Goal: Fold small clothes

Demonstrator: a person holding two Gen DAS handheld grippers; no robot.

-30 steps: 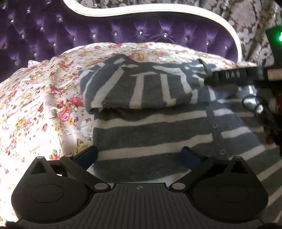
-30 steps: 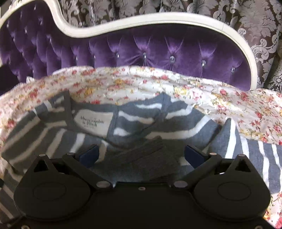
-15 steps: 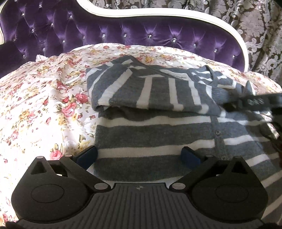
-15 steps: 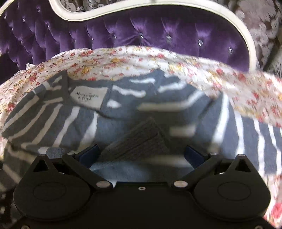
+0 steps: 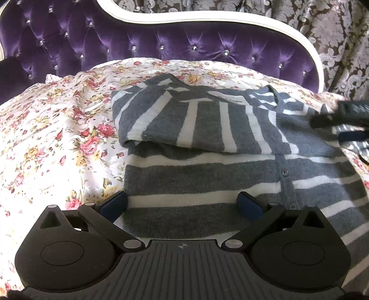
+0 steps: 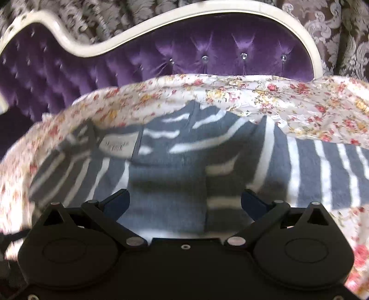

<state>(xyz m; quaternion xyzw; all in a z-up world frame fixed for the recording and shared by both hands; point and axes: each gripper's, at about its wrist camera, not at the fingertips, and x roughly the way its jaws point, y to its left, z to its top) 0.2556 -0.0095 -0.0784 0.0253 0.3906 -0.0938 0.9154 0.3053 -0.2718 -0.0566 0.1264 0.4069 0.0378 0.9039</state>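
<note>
A grey and white striped cardigan (image 5: pixel 207 175) lies flat on the floral bedspread (image 5: pixel 57 143). One sleeve (image 5: pixel 196 122) is folded across its chest. My left gripper (image 5: pixel 182 204) hovers open over the cardigan's lower left part, holding nothing. My right gripper (image 5: pixel 334 125) shows blurred at the right edge of the left wrist view, over the cardigan's right shoulder. In the right wrist view my right gripper (image 6: pixel 185 202) is open above a grey ribbed cuff (image 6: pixel 166 191), and is not shut on it. The neck label (image 6: pixel 117 146) shows at the left. The other sleeve (image 6: pixel 322 173) stretches to the right.
A purple tufted headboard (image 5: pixel 161 46) with a cream frame (image 5: pixel 207 20) rises behind the bed. Patterned wallpaper (image 5: pixel 322 27) covers the wall beyond. Bare floral bedspread (image 6: pixel 299 108) lies left of and beyond the cardigan.
My left gripper has drawn back, so more headboard shows. My right gripper has slid from over the folded sleeve to the right shoulder, and its view has swung and blurred. Both stayed open.
</note>
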